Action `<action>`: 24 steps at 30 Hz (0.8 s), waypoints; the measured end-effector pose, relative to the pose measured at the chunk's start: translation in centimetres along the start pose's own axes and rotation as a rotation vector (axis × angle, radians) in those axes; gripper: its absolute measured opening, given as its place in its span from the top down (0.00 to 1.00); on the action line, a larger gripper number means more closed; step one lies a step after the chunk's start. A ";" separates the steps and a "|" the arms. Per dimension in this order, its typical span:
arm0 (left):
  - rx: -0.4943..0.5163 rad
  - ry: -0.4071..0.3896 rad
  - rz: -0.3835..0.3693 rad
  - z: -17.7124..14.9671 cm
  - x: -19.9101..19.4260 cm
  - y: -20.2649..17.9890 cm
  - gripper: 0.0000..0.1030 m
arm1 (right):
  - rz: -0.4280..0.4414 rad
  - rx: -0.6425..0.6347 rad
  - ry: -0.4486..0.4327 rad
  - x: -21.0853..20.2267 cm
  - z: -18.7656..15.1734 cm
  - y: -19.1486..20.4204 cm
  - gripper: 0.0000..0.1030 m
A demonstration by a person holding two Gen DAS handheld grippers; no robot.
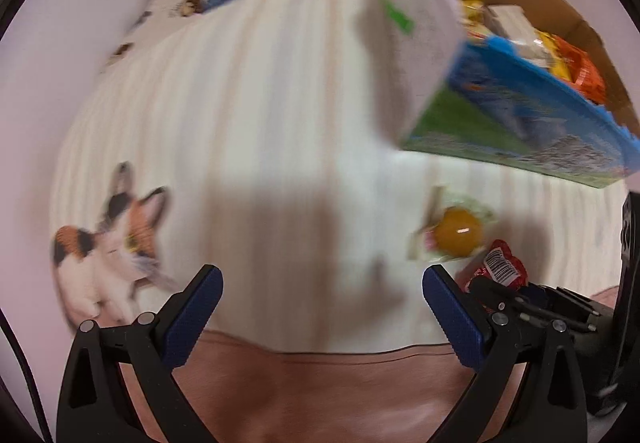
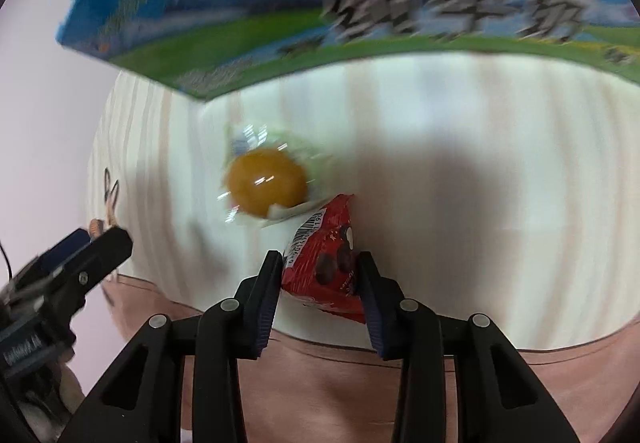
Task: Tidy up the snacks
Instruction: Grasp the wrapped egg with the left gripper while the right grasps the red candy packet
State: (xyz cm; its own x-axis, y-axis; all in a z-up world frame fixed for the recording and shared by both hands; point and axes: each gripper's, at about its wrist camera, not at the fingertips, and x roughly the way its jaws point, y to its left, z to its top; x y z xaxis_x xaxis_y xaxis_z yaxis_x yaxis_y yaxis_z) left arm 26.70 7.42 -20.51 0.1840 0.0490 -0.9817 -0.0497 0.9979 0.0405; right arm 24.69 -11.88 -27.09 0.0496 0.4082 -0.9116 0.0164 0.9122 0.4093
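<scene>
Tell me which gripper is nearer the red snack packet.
Right. The right gripper has its fingers on either side of the red snack packet, gripping it. The left gripper is open and empty off to the packet's left.

light: soft, even | shadows: broad on striped cloth (image 1: 280,115) | motion blur throughout | fisheye edges curved, dark

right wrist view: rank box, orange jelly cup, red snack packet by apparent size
1. Box, by far the largest.
2. Red snack packet and orange jelly cup: look about alike; the packet sits nearer the camera in the right gripper, so unranked.
</scene>
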 end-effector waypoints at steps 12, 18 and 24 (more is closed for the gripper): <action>0.038 0.145 -0.166 3.0 5.4 -7.4 0.41 | -0.069 0.133 -0.049 -3.2 -2.5 -7.9 0.61; 0.038 0.157 -0.155 1.3 5.6 -7.3 0.47 | -0.057 0.147 -0.053 -3.9 -2.9 -9.2 0.61; 0.037 0.217 -0.168 -4.4 5.3 -6.7 0.47 | -0.039 0.135 0.005 -3.5 -5.1 -9.4 0.61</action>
State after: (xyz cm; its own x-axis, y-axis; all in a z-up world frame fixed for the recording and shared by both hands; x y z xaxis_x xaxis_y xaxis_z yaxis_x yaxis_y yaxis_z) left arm 23.65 0.82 -26.83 -0.0280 -0.1231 -0.9920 0.0007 0.9924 -0.1232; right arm 19.30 -21.68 -27.96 0.0413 0.3730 -0.9269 0.1529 0.9144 0.3747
